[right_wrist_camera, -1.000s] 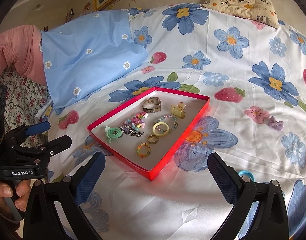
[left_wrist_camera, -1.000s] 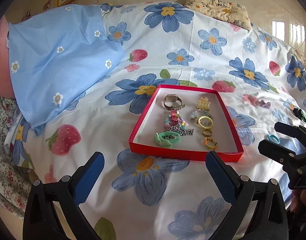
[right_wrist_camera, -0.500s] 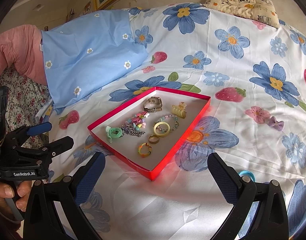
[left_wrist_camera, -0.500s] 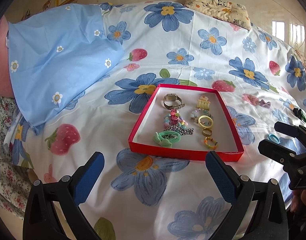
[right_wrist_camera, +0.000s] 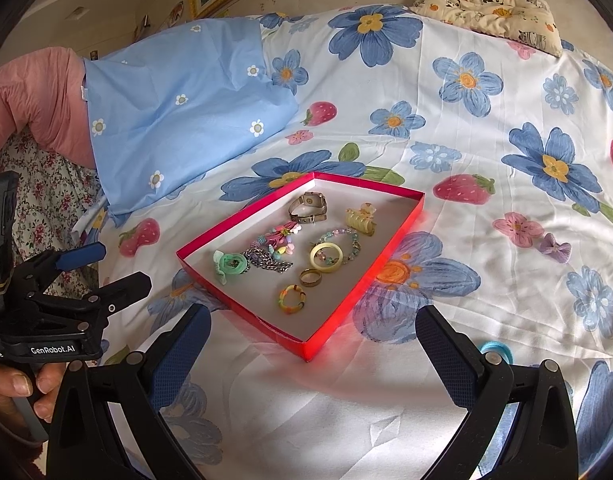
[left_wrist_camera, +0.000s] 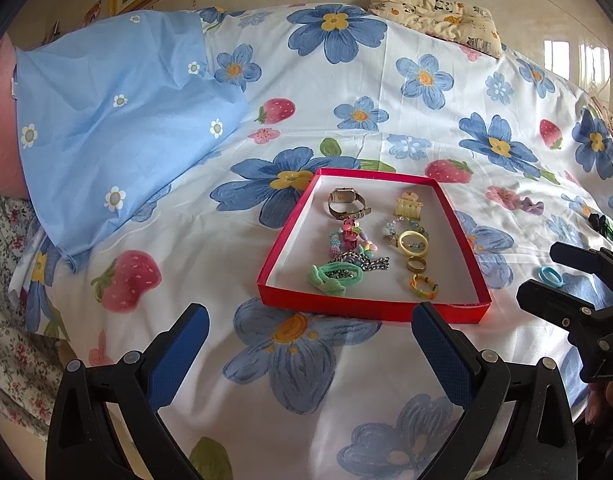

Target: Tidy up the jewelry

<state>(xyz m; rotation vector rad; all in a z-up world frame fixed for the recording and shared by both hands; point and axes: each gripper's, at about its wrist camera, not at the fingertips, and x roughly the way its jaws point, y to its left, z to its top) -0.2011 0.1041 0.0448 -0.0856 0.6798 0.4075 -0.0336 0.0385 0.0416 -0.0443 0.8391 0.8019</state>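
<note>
With both the left gripper (left_wrist_camera: 308,338) and right gripper (right_wrist_camera: 312,340) spread wide and empty near the red tray (right_wrist_camera: 358,284), the blue ring (left_wrist_camera: 549,276) lying right of it looks light, stiff, best pinched across its rim.

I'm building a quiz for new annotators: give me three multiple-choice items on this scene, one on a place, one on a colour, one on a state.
1. Where does the watch lie?
A. in the box's far end
B. on the pillow
C. outside the box

2. What colour are the walls of the box?
A. blue
B. red
C. green

3. How is the left hand-held gripper?
A. shut on a ring
B. shut, empty
C. open, empty

Key: 1 A, it sits near the far wall; 2 B, rim and sides are red; 3 C, its fingers stand wide apart with only bedsheet between.
</note>
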